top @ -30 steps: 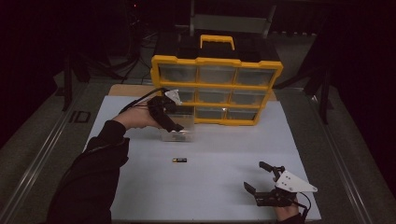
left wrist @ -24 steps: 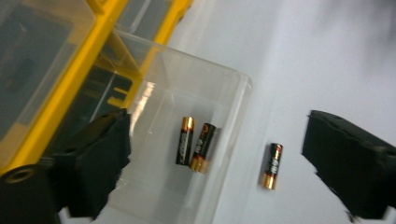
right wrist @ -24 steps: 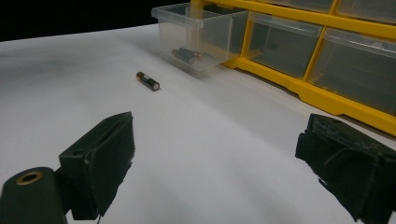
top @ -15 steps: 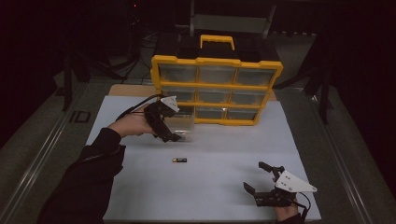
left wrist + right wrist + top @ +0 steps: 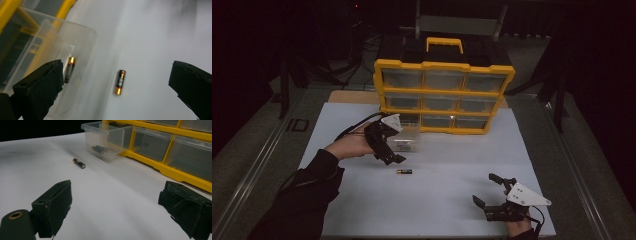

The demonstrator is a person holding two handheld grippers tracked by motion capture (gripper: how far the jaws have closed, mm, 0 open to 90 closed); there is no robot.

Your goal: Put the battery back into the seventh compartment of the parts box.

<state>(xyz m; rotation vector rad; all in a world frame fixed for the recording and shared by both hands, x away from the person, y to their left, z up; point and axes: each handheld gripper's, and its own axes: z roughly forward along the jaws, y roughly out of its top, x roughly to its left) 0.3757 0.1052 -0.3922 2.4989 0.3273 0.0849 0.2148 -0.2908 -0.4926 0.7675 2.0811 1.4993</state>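
Left gripper view | battery [image 5: 120, 82] label unreadable | left claw [image 5: 117, 87] released | right claw [image 5: 117, 207] released

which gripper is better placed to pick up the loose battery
Left. The left gripper hangs open right beside the battery, near the bin; the right gripper sits farther off.

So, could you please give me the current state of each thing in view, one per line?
Left gripper: open, nothing between the jaws, over the loose battery.
Right gripper: open, empty, near the sheet's front edge.
Loose battery: lying flat on the white sheet, outside the bin.
Clear bin: out of the organizer, on the sheet, holding a battery.
Organizer: upright, other drawers pushed in.
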